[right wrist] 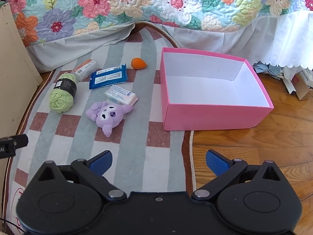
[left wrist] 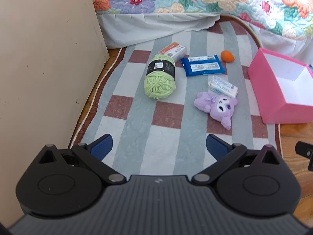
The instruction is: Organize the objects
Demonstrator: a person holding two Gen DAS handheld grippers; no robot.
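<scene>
— Nearest: left gripper [left wrist: 159, 145] and right gripper [right wrist: 158, 161], both spread wide, holding nothing, well short of the clutter.

— Next out?

— Purple plush [right wrist: 109, 114] on the striped rug [right wrist: 137, 156], touching the white packet [right wrist: 122, 97]; green yarn [right wrist: 62, 95] to the left. Beyond: blue wipes pack [right wrist: 108, 77], small orange-labelled box [right wrist: 85, 69], orange egg-shaped sponge [right wrist: 138, 63].

— Destination?

— Pink box [right wrist: 195, 120], nothing inside, right of everything. Probably best starting with the plush: centre over the body, squeeze gently, lift clear of the wall.
</scene>
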